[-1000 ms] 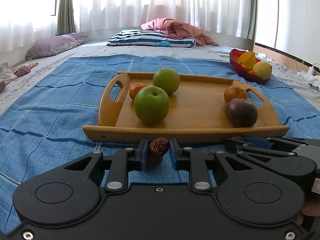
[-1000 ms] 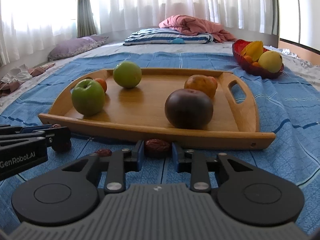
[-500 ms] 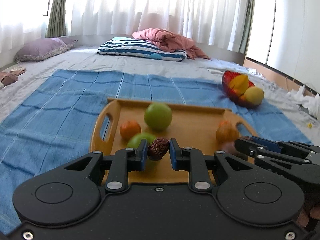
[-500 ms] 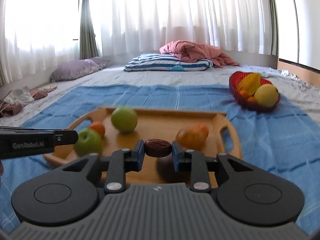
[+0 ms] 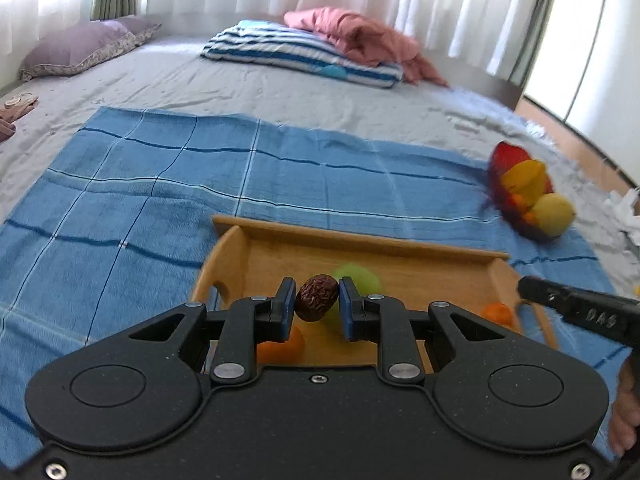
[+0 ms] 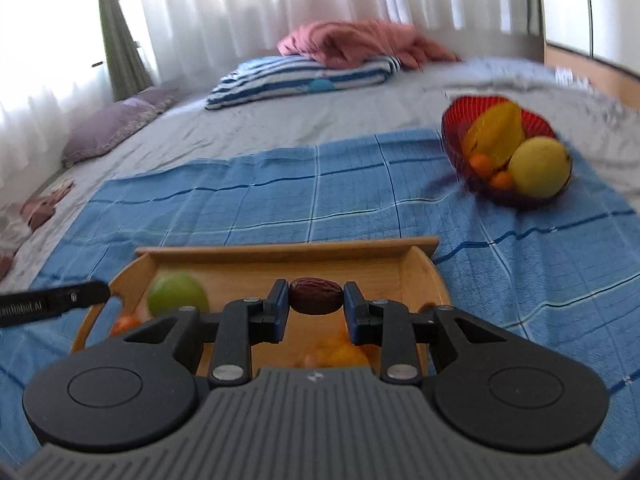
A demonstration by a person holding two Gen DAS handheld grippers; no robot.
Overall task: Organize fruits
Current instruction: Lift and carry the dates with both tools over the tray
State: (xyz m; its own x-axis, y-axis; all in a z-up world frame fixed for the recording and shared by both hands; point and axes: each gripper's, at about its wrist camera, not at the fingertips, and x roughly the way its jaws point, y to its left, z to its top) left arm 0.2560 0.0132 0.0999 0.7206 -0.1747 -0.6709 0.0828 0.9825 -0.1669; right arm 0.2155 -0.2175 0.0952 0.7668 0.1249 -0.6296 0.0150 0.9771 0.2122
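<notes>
My left gripper is shut on a wrinkled dark red date, held above the wooden tray. My right gripper is shut on a second dark date, also above the tray. On the tray lie a green apple, small oranges and an orange fruit, partly hidden by the grippers. A red bowl with yellow fruit and small oranges stands at the far right; it also shows in the left wrist view.
The tray rests on a blue checked cloth spread over a grey bed. A striped pillow with a pink blanket lies at the back, a purple pillow at the back left. The right gripper's finger shows at right.
Both grippers have risen from the cloth in front of the tray, each with its date, and now look down on the tray from above. The views are blurred by motion.
</notes>
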